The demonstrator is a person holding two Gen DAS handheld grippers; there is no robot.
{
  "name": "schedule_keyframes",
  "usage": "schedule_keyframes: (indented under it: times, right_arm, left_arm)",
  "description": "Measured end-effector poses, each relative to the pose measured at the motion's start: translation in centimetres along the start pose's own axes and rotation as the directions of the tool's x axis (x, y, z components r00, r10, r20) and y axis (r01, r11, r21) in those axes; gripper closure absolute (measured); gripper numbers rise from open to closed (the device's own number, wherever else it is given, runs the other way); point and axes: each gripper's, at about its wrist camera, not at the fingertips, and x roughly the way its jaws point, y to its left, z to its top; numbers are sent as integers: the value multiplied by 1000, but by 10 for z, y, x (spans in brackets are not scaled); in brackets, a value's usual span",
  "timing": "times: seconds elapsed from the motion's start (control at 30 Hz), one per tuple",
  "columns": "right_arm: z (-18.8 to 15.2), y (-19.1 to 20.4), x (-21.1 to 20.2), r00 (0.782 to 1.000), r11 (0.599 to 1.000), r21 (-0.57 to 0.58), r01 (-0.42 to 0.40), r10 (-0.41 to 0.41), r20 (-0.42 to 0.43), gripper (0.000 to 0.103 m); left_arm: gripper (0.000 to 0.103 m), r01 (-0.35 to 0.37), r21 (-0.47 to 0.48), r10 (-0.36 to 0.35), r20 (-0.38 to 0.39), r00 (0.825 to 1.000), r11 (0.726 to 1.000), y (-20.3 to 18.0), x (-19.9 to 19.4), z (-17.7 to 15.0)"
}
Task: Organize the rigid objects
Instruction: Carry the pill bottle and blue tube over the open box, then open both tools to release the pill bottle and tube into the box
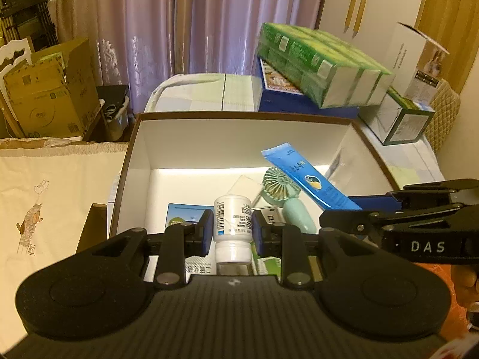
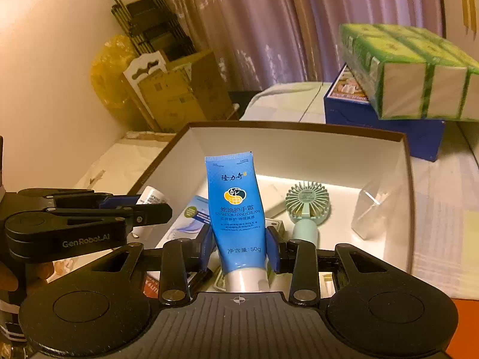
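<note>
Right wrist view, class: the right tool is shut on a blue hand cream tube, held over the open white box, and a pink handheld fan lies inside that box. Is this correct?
One detail is wrong: the handheld fan is mint green, not pink, as the right wrist view shows. The rest holds: the right tool is shut on the blue hand cream tube over the open white box.

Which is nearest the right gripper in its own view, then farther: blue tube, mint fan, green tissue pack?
1. Blue tube: held between the right gripper fingers.
2. Mint fan: just right, in the box.
3. Green tissue pack: far right, beyond the box.
</note>
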Motion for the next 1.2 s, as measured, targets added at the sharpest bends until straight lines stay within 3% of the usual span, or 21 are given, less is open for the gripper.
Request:
schedule_keyframes:
  times: [0.53,1.07,1.2]
  right_arm:
    - [24,1,61,997,1000,29,10,-8,-78,69]
    - [31,-10,84,993,995,90,39,-29,-114,69]
    - [33,-10,86,993,994,99,48,-36,-112,69]
  left_arm:
    - [80,-13,36,15,-71,997,999,27,58,29]
    - [80,-28,44,32,-90,995,999,42,95,46]
    - [68,-35,41,38,-88,995,999,44,97,47]
